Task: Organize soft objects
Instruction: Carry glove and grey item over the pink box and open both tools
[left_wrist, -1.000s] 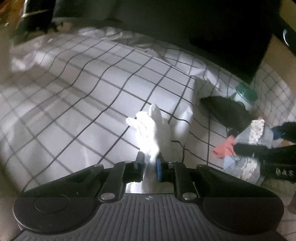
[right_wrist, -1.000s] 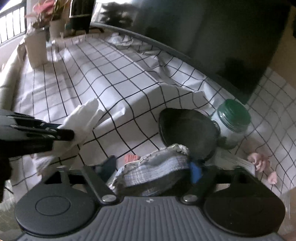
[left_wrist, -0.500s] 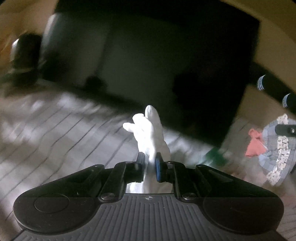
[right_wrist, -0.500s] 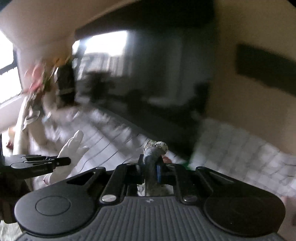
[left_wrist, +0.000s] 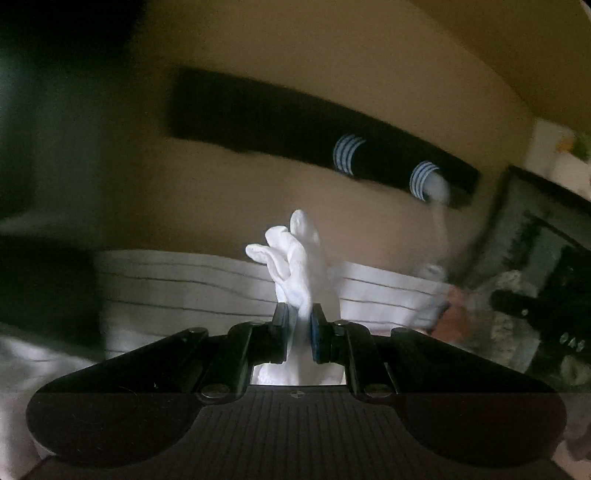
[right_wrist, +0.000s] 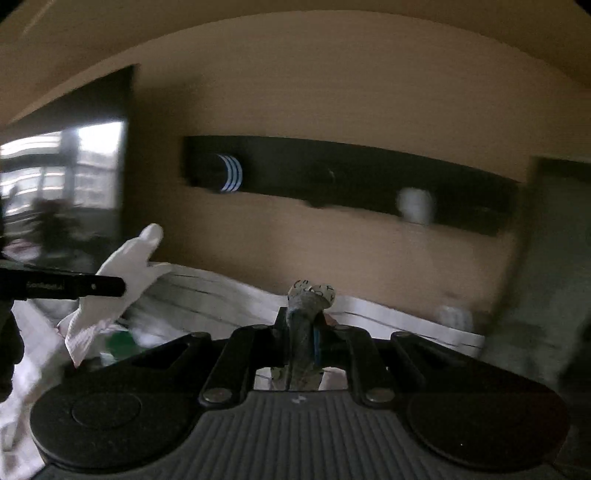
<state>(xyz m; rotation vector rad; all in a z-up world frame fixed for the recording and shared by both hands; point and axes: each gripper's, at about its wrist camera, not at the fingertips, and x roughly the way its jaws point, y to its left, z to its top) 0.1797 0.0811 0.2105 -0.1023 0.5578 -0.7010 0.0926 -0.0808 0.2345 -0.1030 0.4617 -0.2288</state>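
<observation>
Left gripper (left_wrist: 298, 326) pinches a white glove (left_wrist: 295, 258), glove fingers poking beyond its fingertips; right gripper (right_wrist: 301, 326) clamps a grey patterned cloth (right_wrist: 308, 295) — both lifted clear, likely for sorting

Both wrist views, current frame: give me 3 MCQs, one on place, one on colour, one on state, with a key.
1. Where does the left gripper appear in the right wrist view?
A. At the left edge
B. At the right edge
C. Not in it

2. What colour is the glove?
A. Red
B. White
C. Black

3. How does the right gripper stand?
A. Wide open, empty
B. Open over a jar
C. Shut on the patterned cloth

Key: 1 A, its dark finger enters from the left, holding the glove. 2 B, it is plain white in both views. 3 C, the bunched cloth is pinched between its pads.
</observation>
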